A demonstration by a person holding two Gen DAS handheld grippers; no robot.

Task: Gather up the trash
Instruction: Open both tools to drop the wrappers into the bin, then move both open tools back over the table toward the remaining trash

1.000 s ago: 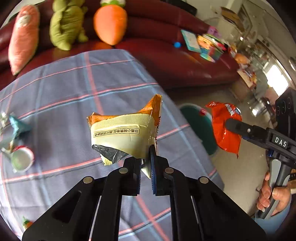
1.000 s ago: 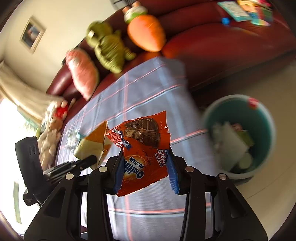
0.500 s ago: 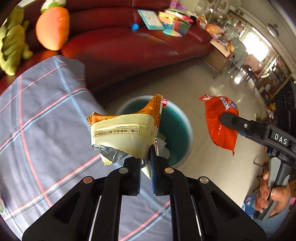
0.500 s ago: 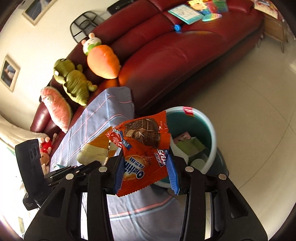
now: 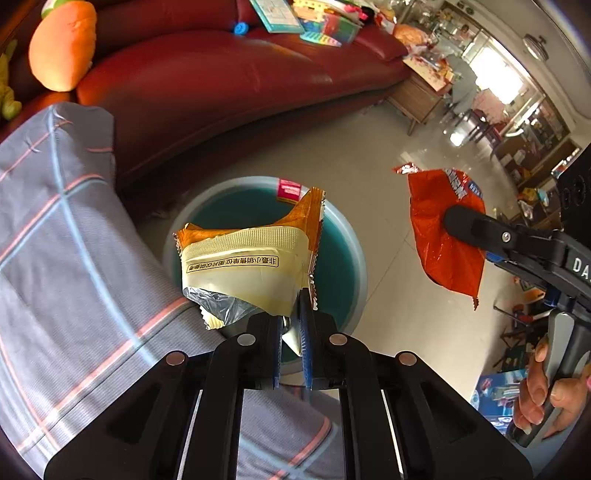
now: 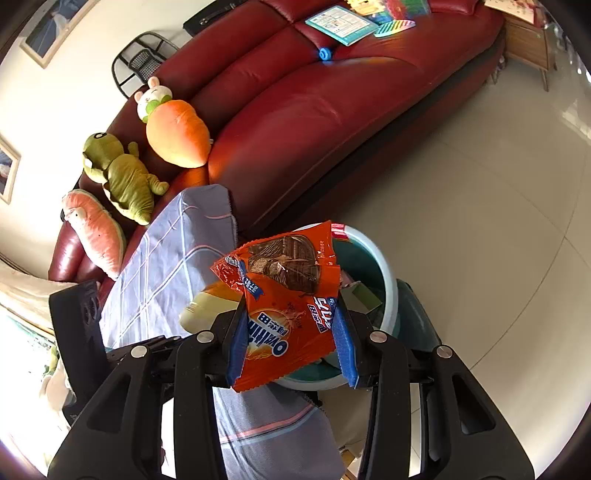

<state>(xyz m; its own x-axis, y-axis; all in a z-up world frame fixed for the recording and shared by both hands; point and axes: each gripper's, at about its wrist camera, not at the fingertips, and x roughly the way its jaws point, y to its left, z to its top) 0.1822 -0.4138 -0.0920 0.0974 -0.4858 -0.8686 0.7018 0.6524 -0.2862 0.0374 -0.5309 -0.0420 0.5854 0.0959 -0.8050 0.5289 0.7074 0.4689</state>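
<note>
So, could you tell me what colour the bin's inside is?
Teal inside the bin, with a pale rim; the left wrist view shows it best.

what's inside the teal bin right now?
In the teal bin, the right wrist view shows a green box and pinkish scraps. The orange Ovaltine wrapper held in front covers the rest; the bottom is hidden.

- I'm in a home living room: a red leather sofa (image 6: 332, 110) curves from twelve to two o'clock.
- Plush toys, a carrot (image 6: 177, 133) among them, sit at ten.
- Framed pictures (image 6: 55, 29) hang at eleven.
</note>
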